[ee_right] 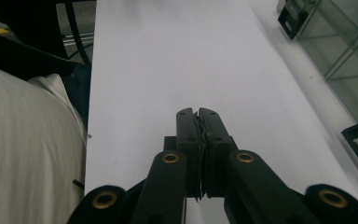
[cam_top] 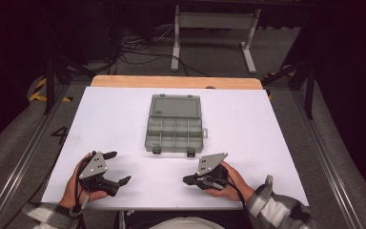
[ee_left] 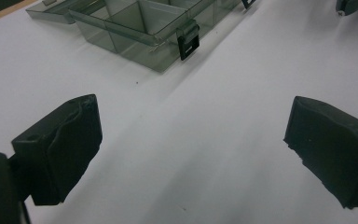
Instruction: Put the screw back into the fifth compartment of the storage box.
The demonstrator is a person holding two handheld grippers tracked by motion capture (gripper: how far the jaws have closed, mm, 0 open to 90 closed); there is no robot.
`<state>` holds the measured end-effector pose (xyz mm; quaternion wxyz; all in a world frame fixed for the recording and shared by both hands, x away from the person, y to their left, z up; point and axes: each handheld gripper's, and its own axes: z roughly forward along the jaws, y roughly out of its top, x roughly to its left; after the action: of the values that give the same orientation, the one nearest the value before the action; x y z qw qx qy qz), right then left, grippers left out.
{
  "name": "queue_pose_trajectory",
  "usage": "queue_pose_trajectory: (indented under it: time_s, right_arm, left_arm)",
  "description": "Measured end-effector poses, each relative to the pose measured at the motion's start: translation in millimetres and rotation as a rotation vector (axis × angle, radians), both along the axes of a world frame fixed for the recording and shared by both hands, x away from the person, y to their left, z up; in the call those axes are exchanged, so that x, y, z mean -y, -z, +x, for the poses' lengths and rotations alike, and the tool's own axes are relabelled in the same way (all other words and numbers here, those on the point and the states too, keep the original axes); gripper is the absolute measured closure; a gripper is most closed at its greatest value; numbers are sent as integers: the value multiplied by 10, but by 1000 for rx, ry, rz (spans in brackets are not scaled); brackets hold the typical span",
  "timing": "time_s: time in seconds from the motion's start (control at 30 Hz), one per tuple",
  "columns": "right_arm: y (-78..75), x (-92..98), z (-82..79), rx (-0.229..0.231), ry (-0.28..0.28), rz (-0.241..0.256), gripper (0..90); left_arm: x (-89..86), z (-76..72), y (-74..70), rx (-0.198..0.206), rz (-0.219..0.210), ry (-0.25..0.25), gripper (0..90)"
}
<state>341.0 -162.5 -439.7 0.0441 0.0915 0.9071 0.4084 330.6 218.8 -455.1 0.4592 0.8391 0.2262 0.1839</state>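
1. so, your widest surface is the white table top (cam_top: 248, 129), which runs from the wooden strip (cam_top: 171, 81) at the far edge down to your forearms at the near edge.
2. next in size is the grey see-through organiser box (cam_top: 175, 123), lying open near the middle of the table, a little toward the far side. its lid lies flat on the table on the far side, and the divided tray faces you, its compartments looking empty as far as you can tell.
3. the box sits well apart from both grippers, roughly between them and farther out. in the left gripper view its near corner (ee_left: 135, 28) shows up top; in the right gripper view its edge (ee_right: 349, 51) runs along the right side.
4. your left gripper (cam_top: 116, 168) rests low on the near left part of the table, held in your left hand (cam_top: 76, 183). its jaws stand wide apart with nothing between them — in the left gripper view just bare table lies between the two black pads (ee_left: 70, 144).
5. your right gripper (cam_top: 187, 180) rests on the near right part, in your right hand (cam_top: 228, 183), pointing toward your left. its jaws are pressed together with nothing held — the right gripper view shows the two pads (ee_right: 189, 140) meeting flush.
6. smallest are the two black latches (cam_top: 157, 149) on the tray's near edge, both hanging open; one shows close in the left gripper view (ee_left: 188, 42).
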Motion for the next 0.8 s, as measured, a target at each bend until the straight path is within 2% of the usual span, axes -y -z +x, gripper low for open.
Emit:
queue_pose_trajectory:
  time_s: [0.33,0.67,0.8]
  right_arm:
    - [-179,-136,152,43,13,54,883]
    - [-496,-409,439,105,42,111,884]
    - [-553,-505,531,124,53,107,884]
  left_arm:
    - [5,2,4,-4,3,-2,44]
    - [1,5,9,-7,-2,2,44]
    - [1,3,9,-8,-2,2,44]
